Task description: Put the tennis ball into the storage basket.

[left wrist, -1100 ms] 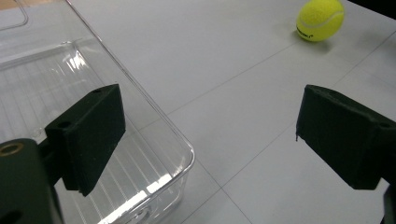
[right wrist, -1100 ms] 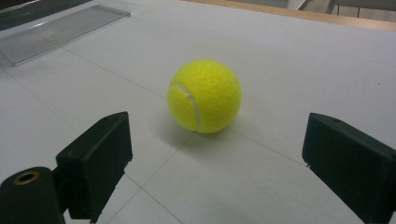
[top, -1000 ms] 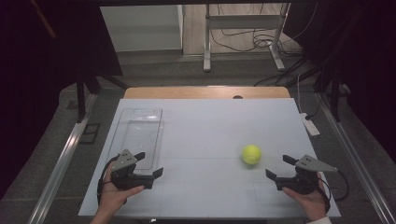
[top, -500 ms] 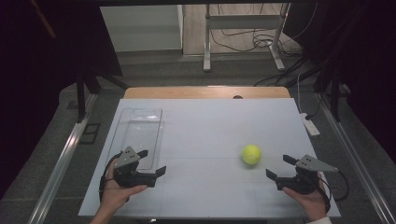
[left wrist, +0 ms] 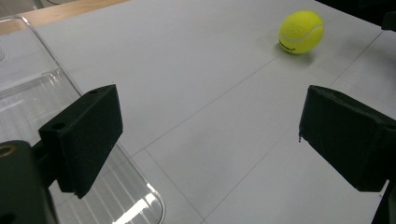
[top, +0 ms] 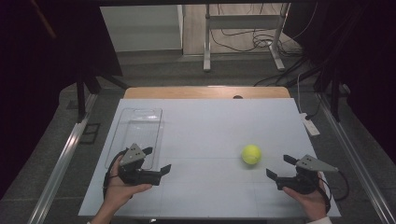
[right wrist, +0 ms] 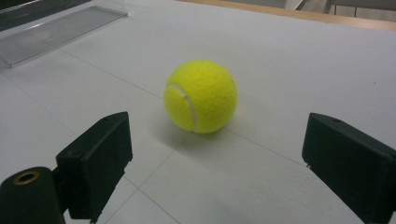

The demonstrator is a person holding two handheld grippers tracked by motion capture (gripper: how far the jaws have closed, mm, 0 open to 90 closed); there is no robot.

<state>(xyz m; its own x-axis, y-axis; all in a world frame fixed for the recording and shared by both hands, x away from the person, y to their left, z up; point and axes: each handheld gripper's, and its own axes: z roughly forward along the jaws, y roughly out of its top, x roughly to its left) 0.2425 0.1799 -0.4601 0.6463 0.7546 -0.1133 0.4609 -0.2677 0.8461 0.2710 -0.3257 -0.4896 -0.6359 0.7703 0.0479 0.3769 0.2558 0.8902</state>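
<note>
A clear plastic tray (top: pixel 135 133) is laid flat on the left part of the table, long side running away from the person; nothing is seen inside it. In the left gripper view the tray (left wrist: pixel 28 93) is seen w/ a ribbed floor and a rounded near corner, and the gripper's left jaw is held over its near end.

A yellow tennis ball (top: pixel 251 154) is set on the white table top (top: pixel 210 121), right of centre, well apart from the tray. It is seen in the right gripper view (right wrist: pixel 201 95) just ahead of the jaws, on a thin grid line, touched by neither jaw. In the left gripper view it is seen far off, top right (left wrist: pixel 301 31).

The left gripper (top: pixel 156 161) is held at the near left, beside the tray's near end; its jaws have just been opening and are now spread wide, nothing between them. The right gripper (top: pixel 280 167) is held at the near right, near the ball, jaws also spread wide and empty.

The white top is marked w/ faint grid lines; a wooden edge (top: pixel 205 92) is seen at its far side. A white power strip (top: pixel 310 125) is laid at the right edge. Beyond, a grey floor, metal stand legs (top: pixel 208 46) and loose cables (top: pixel 243 37) are seen; both sides of the room are dark.
</note>
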